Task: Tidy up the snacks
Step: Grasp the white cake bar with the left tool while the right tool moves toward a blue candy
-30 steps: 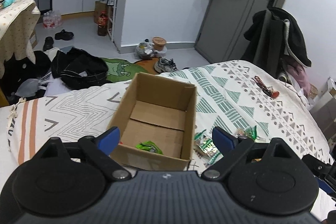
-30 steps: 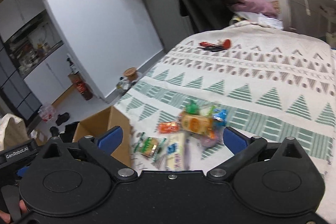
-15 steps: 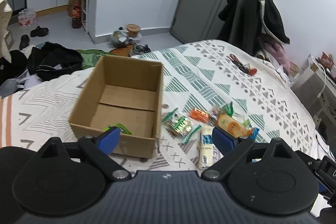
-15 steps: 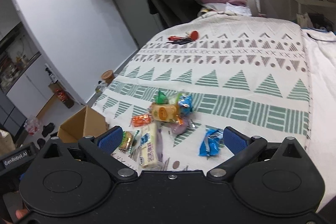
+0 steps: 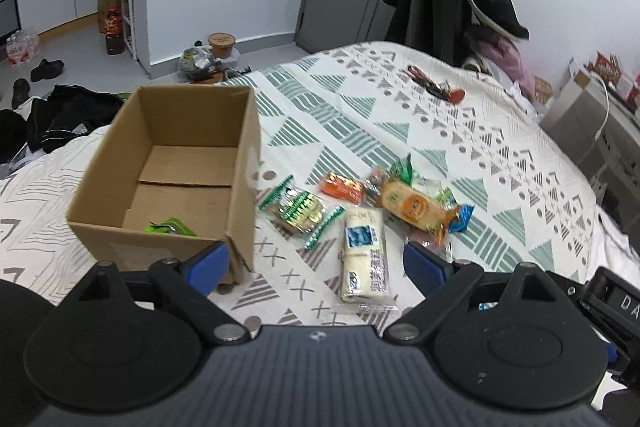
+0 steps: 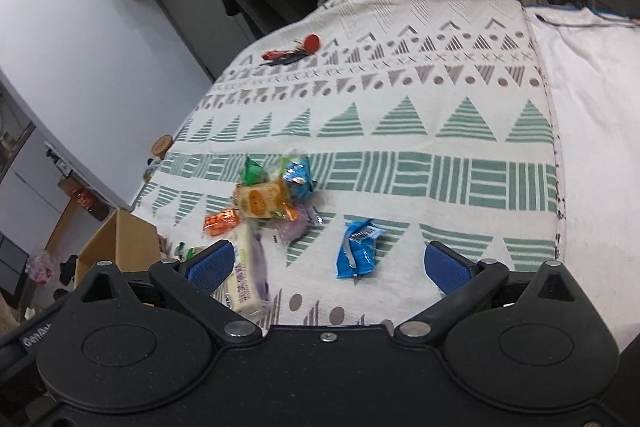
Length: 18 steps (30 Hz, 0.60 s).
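Cotton bedspread (image 5: 472, 163): patterned with green striped triangles and grey marks, it covered the bed and carried everything below.
Cardboard box (image 5: 240, 163): stood open-topped on the bedspread, left of the snacks, its long axis running away from the left camera; one corner showed at the left edge of the right view (image 6: 120, 243).
Green packet (image 5: 170, 227): lay alone on the box floor, against the near wall.
White bar packet (image 5: 364, 259): the longest snack, flat on the bedspread just right of the box, its long axis pointing roughly away from the left camera; in the right view (image 6: 248, 267) it lay partly behind the left finger pad.
Yellow cracker packet (image 5: 416, 207): lay on a diagonal, its blue end toward the near right, resting over other small wrappers.
Green-and-silver packet (image 5: 300, 211): between box and bar, tilted on a diagonal.
Orange packet (image 5: 342, 185): beyond the bar, touching the cracker pile.
Blue packet (image 6: 358, 251): apart from the pile, nearest the right tongs, long axis roughly toward the camera.
Left gripper (image 5: 316, 263): jaws spread wide, nothing between them, above the near box corner and the bar.
Right gripper (image 6: 328, 267): jaws likewise wide apart and empty, with the blue packet lying between the pads in view.
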Each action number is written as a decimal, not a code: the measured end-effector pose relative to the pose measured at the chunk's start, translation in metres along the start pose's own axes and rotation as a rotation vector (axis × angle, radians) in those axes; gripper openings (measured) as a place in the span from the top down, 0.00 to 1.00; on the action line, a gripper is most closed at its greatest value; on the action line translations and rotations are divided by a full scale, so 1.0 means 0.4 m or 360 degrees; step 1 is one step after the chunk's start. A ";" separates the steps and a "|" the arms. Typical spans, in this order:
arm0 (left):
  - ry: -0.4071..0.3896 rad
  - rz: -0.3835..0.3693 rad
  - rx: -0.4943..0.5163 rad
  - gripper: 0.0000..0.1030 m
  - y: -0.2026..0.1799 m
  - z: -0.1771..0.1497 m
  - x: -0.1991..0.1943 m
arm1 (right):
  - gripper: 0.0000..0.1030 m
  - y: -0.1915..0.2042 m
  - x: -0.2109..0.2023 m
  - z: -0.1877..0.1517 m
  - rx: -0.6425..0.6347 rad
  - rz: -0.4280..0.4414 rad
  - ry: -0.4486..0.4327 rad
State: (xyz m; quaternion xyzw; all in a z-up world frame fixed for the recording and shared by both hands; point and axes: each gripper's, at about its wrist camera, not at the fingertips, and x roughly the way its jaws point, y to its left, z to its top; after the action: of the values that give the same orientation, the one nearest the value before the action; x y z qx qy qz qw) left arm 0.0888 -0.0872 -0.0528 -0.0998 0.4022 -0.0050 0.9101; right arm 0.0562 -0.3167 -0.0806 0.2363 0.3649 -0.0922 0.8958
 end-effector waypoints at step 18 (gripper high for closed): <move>0.0213 -0.0098 0.0024 0.10 -0.096 -0.038 0.191 | 0.07 -0.061 0.100 0.009 0.0218 -0.0136 0.0137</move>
State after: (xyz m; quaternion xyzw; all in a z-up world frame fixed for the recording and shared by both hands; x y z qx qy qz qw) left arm 0.1321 -0.1343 -0.1115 -0.1048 0.4589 -0.0426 0.8813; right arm 0.0789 -0.3393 -0.1150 0.2851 0.4056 -0.1449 0.8563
